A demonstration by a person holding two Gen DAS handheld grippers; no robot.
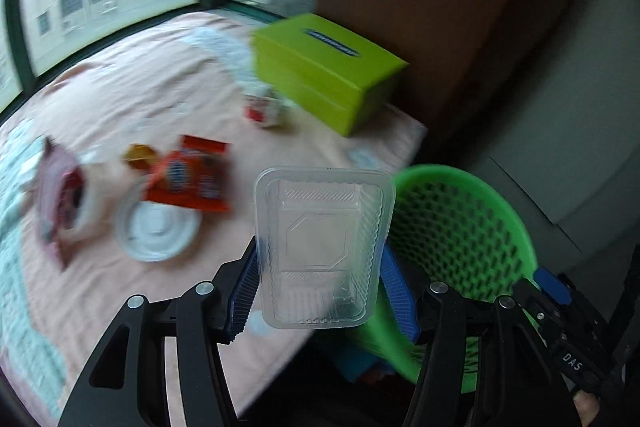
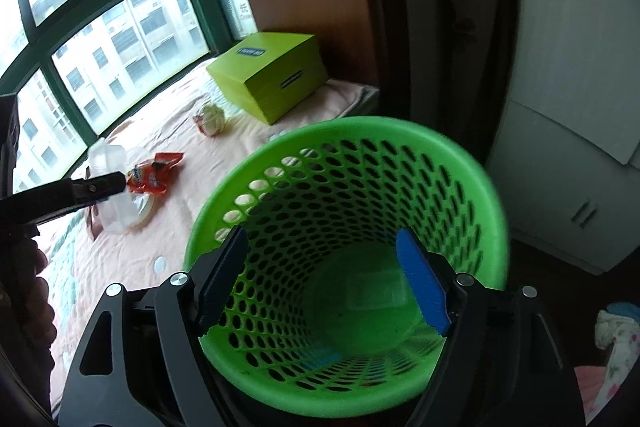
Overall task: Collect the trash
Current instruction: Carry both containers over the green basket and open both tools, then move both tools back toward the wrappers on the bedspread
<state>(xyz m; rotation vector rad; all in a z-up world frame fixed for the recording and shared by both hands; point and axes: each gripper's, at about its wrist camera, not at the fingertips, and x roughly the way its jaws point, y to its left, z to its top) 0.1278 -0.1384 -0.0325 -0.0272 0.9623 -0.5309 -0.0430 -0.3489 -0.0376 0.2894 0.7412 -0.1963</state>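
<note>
1. Trash of several kinds lies on a bed (image 1: 132,87) with a pink cover, and one piece, a clear plastic tray (image 1: 324,247), is clamped between the blue pads (image 1: 396,287) of the left hand-held gripper (image 1: 320,291).
2. In the left wrist view the clear plastic tray stands upright between the pads, its open side to the camera, held above the edge of the bed.
3. To the right of the left hand-held gripper, just beside it, is a green basket (image 1: 472,227) with a wall full of holes.
4. Ahead and to the left of this gripper, on the bed, lie an orange snack wrapper (image 1: 192,175), a round clear lid (image 1: 156,231) touching its near edge, and further left a pink packet (image 1: 60,199), which is blurred.
5. Further ahead stands a lime-green box (image 1: 324,71), with a small crumpled wrapper (image 1: 266,109) just in front of it.
6. The right hand-held gripper (image 2: 324,279) hangs over the mouth of the green basket (image 2: 460,163); its jaws stand apart with nothing between the pads.
7. At the bottom of the green basket, below the right hand-held gripper, lies a clear container (image 2: 372,291), seen dimly.
8. In the right wrist view the left hand-held gripper (image 2: 100,183) is far to the left over the bed.
</note>
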